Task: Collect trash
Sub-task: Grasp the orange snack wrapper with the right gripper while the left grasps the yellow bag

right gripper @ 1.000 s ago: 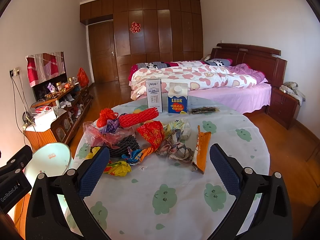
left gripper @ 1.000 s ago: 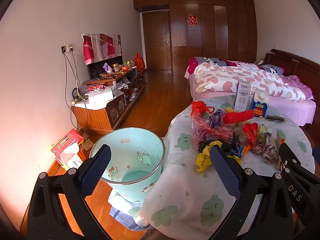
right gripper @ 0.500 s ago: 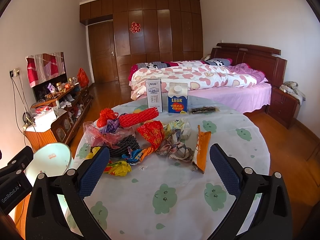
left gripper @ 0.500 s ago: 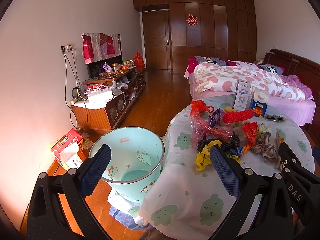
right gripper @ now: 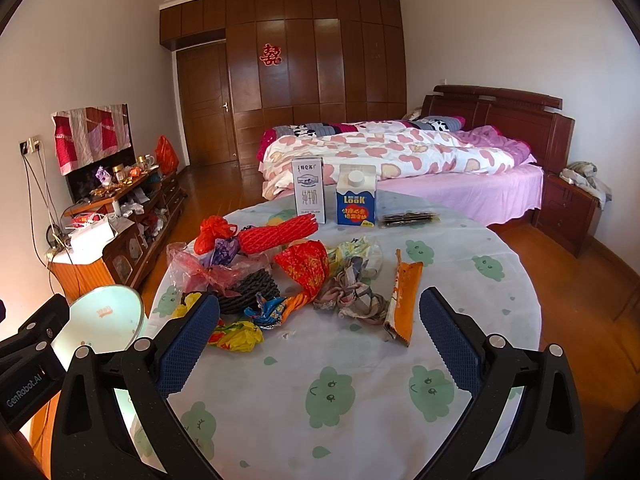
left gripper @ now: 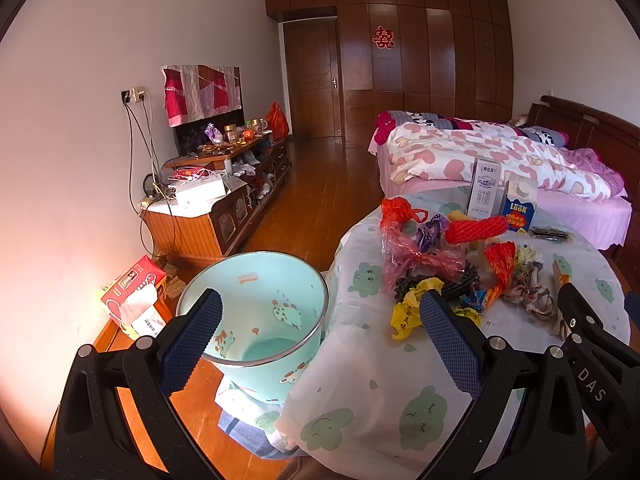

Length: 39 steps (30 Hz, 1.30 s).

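Left gripper [left gripper: 320, 332]: spread wide, nothing between its blue pads; it hangs over the gap between bin and table edge.
Right gripper [right gripper: 320, 334]: also spread wide and empty, held above the near part of the table (its black frame shows at the right edge of the left wrist view).
Bin [left gripper: 256, 320]: pale teal bucket with a metal rim, standing on the floor just beside the table, under the left gripper's left finger; inside looks bare.
Table [right gripper: 460, 320]: round, covered by a white cloth with green cartoon blobs.
Trash pile [right gripper: 280, 276]: crumpled bags and wrappers lying together mid-table, beyond both grippers.
Yellow bag [right gripper: 236, 336]: nearest piece, just past the right gripper's left finger.
Orange wrapper [right gripper: 404, 296]: long, at the pile's right side.
Cartons: white milk carton [right gripper: 308, 191] and blue LOOK carton [right gripper: 356, 195] upright side by side behind the pile.
Bed [right gripper: 400, 160]: beyond the table.
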Tool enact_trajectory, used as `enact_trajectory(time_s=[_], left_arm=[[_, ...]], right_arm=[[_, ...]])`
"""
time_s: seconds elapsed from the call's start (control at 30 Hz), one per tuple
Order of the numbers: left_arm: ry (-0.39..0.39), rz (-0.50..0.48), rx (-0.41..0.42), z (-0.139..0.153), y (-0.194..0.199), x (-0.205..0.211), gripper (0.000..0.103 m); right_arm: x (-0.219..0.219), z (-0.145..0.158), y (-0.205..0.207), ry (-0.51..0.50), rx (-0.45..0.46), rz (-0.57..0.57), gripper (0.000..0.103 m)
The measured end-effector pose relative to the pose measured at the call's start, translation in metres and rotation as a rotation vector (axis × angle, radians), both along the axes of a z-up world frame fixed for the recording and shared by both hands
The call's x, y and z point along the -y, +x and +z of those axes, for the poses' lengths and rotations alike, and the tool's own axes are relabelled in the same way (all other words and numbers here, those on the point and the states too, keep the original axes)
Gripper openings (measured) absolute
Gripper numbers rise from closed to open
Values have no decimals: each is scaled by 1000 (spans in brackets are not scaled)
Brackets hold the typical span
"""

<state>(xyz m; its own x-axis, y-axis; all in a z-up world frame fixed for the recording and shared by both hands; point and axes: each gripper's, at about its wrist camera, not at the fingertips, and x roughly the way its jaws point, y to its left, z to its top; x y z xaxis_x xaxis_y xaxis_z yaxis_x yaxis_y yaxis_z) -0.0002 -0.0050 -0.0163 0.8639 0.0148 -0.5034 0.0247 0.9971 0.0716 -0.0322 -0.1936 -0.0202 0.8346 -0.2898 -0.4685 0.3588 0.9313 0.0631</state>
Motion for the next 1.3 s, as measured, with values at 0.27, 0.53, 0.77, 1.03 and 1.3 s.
enact_trajectory(time_s=[0.27, 0.53, 0.77, 1.03, 1.3], left_arm=[[6, -5, -13, -12, 0, 3, 97], [-16, -30, -92, -37, 18, 4, 97], [-44, -83, -188, -72, 36, 8, 97], [-73, -134, -166, -71, 60, 13, 96], [-67, -264, -211, -79, 92, 64, 91]], right_arm=[[9, -8, 0, -14, -6, -43, 98], [73, -26, 1, 23, -48, -181, 98], [120, -45, 11, 82, -121, -227, 98], [138, -56, 54, 137, -168, -175, 90], [151, -87, 100, 222, -281, -137, 82]])
